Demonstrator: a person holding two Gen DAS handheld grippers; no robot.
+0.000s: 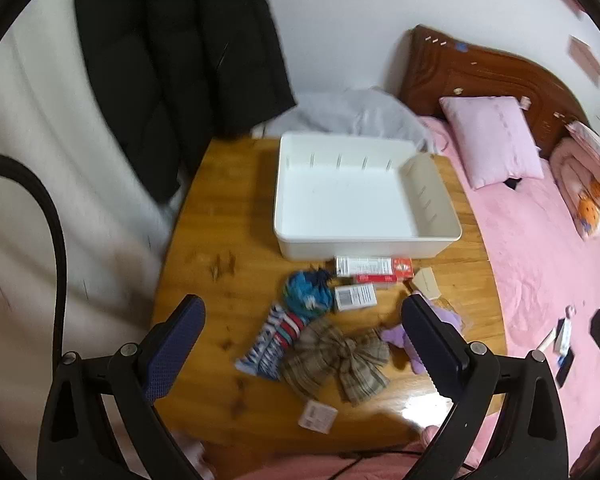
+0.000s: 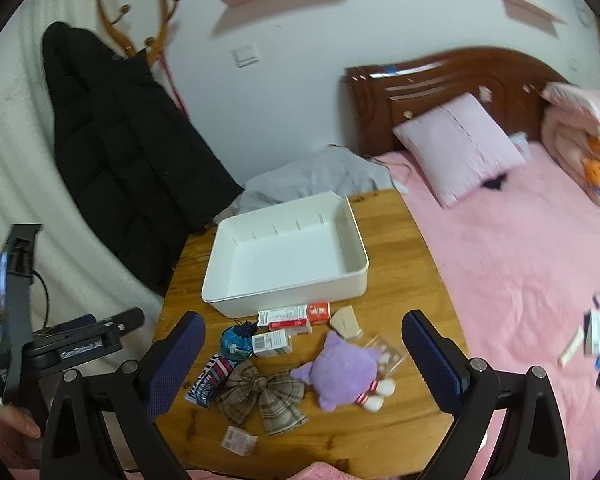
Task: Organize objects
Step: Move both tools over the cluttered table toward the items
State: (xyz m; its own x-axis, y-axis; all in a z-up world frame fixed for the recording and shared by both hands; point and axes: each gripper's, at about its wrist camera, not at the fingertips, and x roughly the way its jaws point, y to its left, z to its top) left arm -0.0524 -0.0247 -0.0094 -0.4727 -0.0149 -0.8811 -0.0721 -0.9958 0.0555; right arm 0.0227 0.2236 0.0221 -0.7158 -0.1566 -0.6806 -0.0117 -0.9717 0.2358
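Note:
An empty white bin [image 1: 340, 196] [image 2: 288, 256] sits at the back of the wooden table [image 1: 228, 240] [image 2: 404, 280]. In front of it lie a red-and-white box [image 1: 374, 267] [image 2: 294, 315], a small white box [image 1: 355, 297] [image 2: 272, 343], a blue pouch [image 1: 307, 290] [image 2: 236, 342], a striped packet [image 1: 270, 342] [image 2: 210, 378], a plaid bow [image 1: 334, 358] [image 2: 262, 396] and a purple plush [image 2: 342, 374] [image 1: 396, 336]. My left gripper [image 1: 302, 352] is open and empty above the pile. My right gripper [image 2: 304, 364] is open and empty above the same pile.
A small label card [image 1: 317, 416] [image 2: 239, 440] lies near the table's front edge. A beige tag [image 1: 424, 284] [image 2: 346, 322] lies by the boxes. A pink bed [image 2: 520, 260] borders the table's right side. A black coat [image 2: 132, 160] hangs at the left.

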